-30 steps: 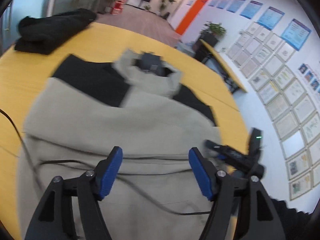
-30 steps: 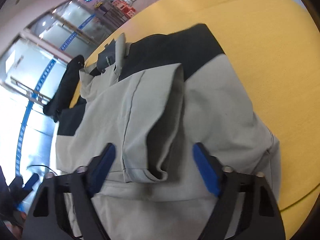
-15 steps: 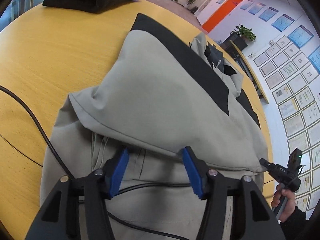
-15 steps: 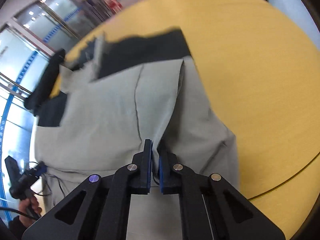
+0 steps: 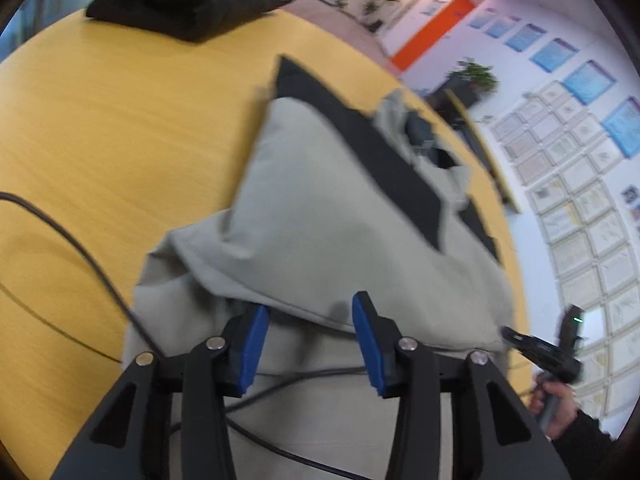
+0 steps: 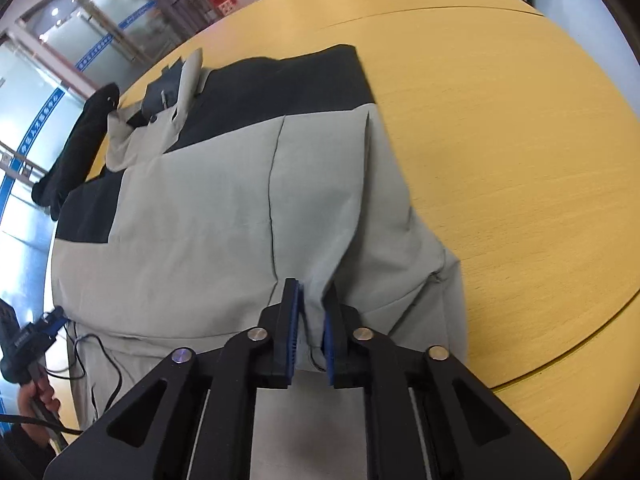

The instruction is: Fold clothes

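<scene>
Writing unreadable; right gripper [image 6: 310, 300] pinches jacket [image 6: 208, 216] fold, left gripper [image 5: 310, 318] fingers spread, closing.

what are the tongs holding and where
Right tongs pinch a folded edge of the grey jacket. Left tongs straddle its sleeve edge, not gripping.

We see a yellow wooden table [image 6: 500, 128] carrying a grey-and-black jacket [image 6: 208, 216], a folded black garment [image 5: 192, 0] and a black cable [image 5: 60, 220].
</scene>
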Tool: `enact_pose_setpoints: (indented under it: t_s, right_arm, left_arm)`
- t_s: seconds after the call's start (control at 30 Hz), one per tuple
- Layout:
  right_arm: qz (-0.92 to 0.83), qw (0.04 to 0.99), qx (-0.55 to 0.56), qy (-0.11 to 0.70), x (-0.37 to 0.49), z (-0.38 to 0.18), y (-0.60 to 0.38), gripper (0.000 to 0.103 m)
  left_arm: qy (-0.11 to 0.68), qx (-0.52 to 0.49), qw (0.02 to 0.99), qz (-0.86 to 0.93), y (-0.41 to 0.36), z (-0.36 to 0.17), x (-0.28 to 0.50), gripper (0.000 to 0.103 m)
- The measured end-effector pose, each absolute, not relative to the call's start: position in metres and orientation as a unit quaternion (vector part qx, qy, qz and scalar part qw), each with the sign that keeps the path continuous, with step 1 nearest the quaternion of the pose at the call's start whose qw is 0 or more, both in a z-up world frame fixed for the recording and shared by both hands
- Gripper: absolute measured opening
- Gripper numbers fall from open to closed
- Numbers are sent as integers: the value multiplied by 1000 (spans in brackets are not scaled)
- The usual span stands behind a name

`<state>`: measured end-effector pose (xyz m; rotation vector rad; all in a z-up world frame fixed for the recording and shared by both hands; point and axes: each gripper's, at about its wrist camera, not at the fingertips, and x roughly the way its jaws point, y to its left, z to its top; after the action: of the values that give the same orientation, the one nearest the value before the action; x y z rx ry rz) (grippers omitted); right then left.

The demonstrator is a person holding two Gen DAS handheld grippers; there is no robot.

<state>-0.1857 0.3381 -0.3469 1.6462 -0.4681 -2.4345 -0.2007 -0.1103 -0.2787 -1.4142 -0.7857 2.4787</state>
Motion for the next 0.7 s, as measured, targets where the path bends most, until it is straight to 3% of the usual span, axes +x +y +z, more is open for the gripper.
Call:
enact_pose_setpoints:
  t_s: [0.07,0.1,0.3,0.43,0.53,0.63,0.7]
  right_arm:
    - [-819,92,542,-162,-180,-343,341,25]
    - [-819,92,542,-162,-182,-345,339,27]
    - [-820,101,538,-165,-192,-356,322,31]
    - [-825,109,532,-155,-192,-355,315,48]
    - [-829,111,529,-142,-193,-354,308,54]
    - [-831,109,525,-148,-193,-354,309,51]
    - [-835,104,517,-159,-195,-353,314,25]
  left_arm:
    - [-248,-468,129,839,-106,-273,-201,71]
    - [-239,-472,145,836,-105,-276,-203,74]
    - [-209,-488,192,825,-106,-288,-217,75]
    - [-160,-459,183,854,-110,-275,-231,79]
    - [-124,-510,167,835,-112,-294,-248,79]
    - [-104,-507,171,838,-113,-296,-247,77]
    - [-118,-503,152,843,-120,-295,-246,69]
